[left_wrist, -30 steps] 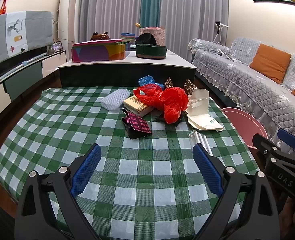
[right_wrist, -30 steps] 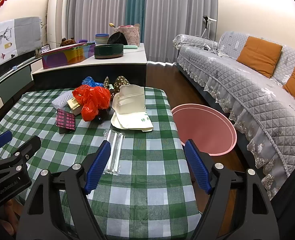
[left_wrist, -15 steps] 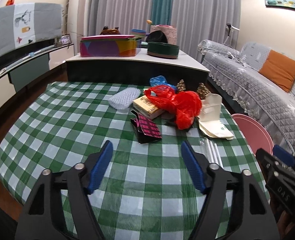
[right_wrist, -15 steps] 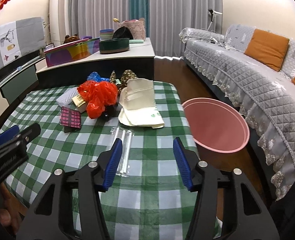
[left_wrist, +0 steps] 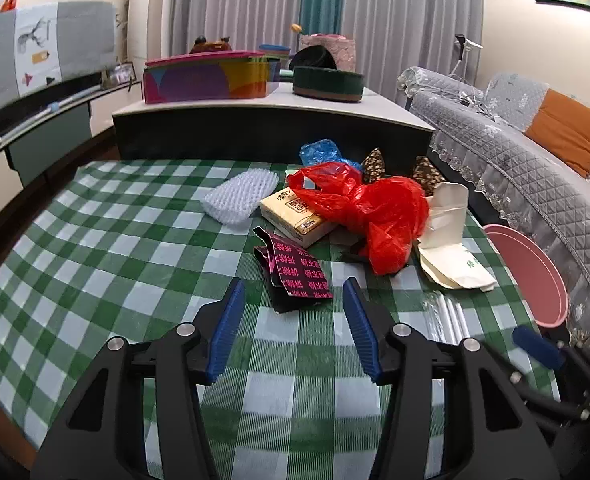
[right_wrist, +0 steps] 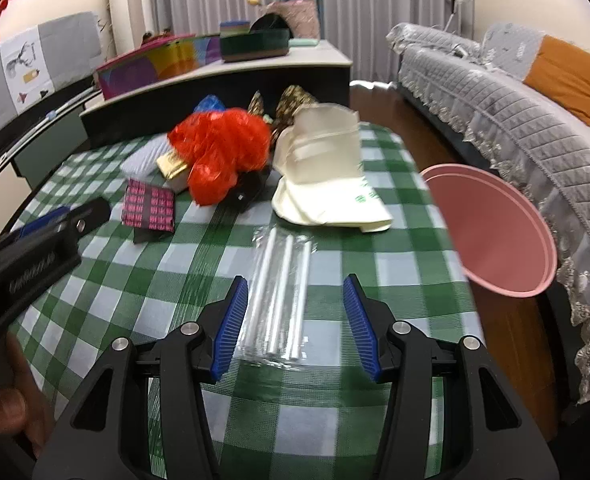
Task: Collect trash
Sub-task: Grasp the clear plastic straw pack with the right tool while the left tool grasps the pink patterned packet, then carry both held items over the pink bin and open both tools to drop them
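Two sets of tongs hover over a tabletop (left_wrist: 95, 240) covered in green-and-white checked cloth. Left tongs (left_wrist: 293, 322), blue-padded, are spread apart and grasp nothing; a dark packet with pink print (left_wrist: 295, 272) lies flat just ahead of their tips. Right tongs (right_wrist: 295, 316) are likewise spread and empty, with a clear wrapper of white straws (right_wrist: 281, 300) lying on the cloth between the two tips, not visibly touched.

Farther back on the tabletop sits a loose heap of trash: a crumpled red plastic bag (left_wrist: 371, 212) resting partly over a yellow packet (left_wrist: 295, 216), a white bristly pad (left_wrist: 241, 196) to the left, a blue bag (left_wrist: 321, 152) behind, and cream paper bags (right_wrist: 323, 168) to the right. Beside the tabletop's right edge, lower down, stands a pink basin (right_wrist: 491, 236), in front of a grey quilted sofa (right_wrist: 535, 120).
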### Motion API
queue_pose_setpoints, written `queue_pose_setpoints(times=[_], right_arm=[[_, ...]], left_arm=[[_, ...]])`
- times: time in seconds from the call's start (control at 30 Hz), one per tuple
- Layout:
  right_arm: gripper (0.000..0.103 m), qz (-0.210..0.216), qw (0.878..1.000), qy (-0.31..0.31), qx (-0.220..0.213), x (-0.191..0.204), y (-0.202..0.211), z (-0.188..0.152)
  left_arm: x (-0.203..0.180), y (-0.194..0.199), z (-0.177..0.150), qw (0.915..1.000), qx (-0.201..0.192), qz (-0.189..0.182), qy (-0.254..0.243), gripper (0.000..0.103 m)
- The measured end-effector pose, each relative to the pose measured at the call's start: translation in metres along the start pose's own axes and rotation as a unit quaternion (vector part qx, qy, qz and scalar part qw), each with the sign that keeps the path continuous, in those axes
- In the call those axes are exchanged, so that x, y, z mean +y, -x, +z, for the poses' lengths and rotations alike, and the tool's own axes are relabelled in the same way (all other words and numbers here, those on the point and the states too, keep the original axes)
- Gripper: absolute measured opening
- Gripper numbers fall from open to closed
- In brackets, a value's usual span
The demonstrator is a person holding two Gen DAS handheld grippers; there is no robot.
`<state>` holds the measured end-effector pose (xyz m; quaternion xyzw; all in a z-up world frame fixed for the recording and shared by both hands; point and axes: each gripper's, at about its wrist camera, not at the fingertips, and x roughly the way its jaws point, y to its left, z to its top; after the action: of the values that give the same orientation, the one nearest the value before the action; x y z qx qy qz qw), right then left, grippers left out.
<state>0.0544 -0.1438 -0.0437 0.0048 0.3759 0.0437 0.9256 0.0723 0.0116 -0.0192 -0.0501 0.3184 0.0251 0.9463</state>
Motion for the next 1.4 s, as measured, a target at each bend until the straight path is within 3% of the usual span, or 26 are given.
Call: queue_pose_setpoints(times=[0.2,0.33,0.53,0.63,0.7,0.83,0.97,1.4], right_arm=[[0.050,0.006,1.000,0.006,0.027,0.004,-0.019,-0.004],[0.050,0.008,0.999,0.014,0.039,0.007,-0.026,-0.005],[0.049,0.015,0.999,0.015,0.048,0.007,-0.032,-0.006],[0.040,0.019,0.998,0.020,0.049,0.008,-0.032,-0.006],[0.027,0.021,0.998,0.021,0.050,0.008,-0.032,-0.006],[0.014,0.027,0.998,0.025,0.051,0.008,-0.029,-0.006],[0.010,0.025,0.999,0.028,0.035,0.008,-0.018,-0.005],[0.010,-0.008,0.999,0.036,-0.032,-0.001,0.030,0.002]], left_arm=[[0.003,-0.025,0.006,0.9998,0.015,0.011,0.012,0.048],[0.008,-0.046,0.007,0.9990,0.031,0.018,0.027,0.042],[0.006,-0.059,0.006,0.9980,0.053,-0.003,0.036,0.026],[0.005,-0.058,0.006,0.9980,0.053,-0.010,0.035,0.016],[0.006,-0.055,0.007,0.9979,0.048,-0.016,0.040,0.010],[0.004,-0.048,0.009,0.9983,0.040,-0.021,0.036,0.006],[0.003,-0.037,0.012,0.9986,0.029,-0.026,0.035,0.002],[-0.008,0.006,0.013,0.9989,-0.008,-0.043,0.015,0.001]])
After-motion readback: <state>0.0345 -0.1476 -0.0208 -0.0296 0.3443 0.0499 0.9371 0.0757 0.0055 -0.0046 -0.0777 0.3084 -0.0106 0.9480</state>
